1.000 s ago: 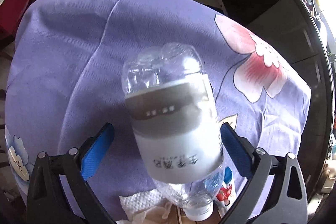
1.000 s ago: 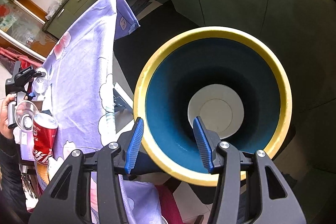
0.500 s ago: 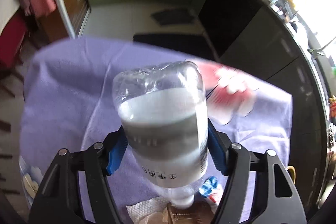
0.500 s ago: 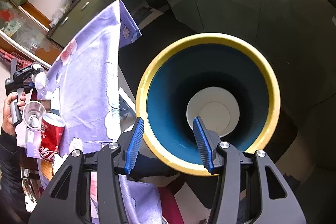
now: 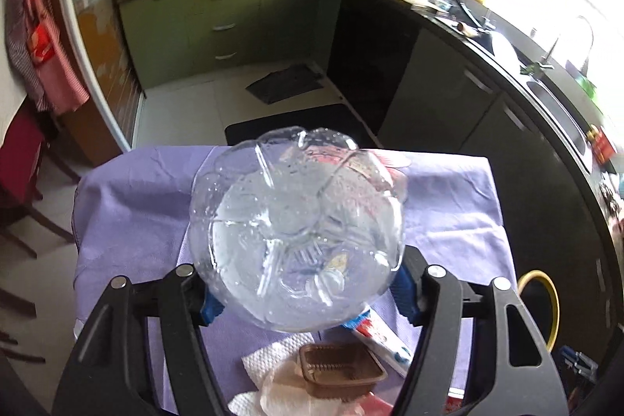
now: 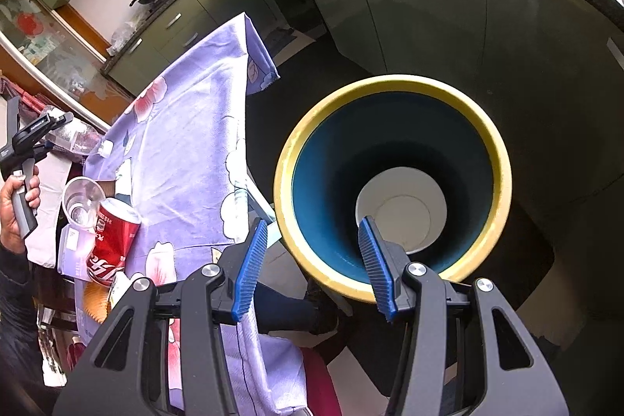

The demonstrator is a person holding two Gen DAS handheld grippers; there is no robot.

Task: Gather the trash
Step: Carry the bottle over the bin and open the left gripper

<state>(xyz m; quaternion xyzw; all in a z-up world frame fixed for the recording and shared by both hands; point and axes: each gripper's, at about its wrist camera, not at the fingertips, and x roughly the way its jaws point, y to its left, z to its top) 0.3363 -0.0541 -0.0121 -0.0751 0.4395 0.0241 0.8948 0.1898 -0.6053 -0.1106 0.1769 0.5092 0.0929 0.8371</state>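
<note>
Left gripper (image 5: 306, 293) clamps the bottle (image 5: 296, 232), base filling the view above the cloth's near edge; tray (image 5: 341, 369), tissue (image 5: 273, 373), tube (image 5: 380, 338) beneath. Right gripper (image 6: 312, 266) grips the bin (image 6: 392, 192) rim. Bottle lifted and tipped since before.

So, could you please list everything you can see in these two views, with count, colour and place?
plastic bottle: one, clear, clamped in the left gripper, base toward the camera
bin: one, yellow rim, blue inside, white bottom, gripped at its near rim beside the table
tablecloth: one, purple with flowers, covering the table
soda can: one, red, on the table's near end
plastic cup: one, clear, next to the can
small tray: one, brown, on the cloth below the bottle
paper napkin: one, white, by the tray
tube: one, white, red and blue, right of the tray
left gripper: black, blue pads, shut on the bottle
right gripper: black, blue pads, straddling the bin rim
</note>
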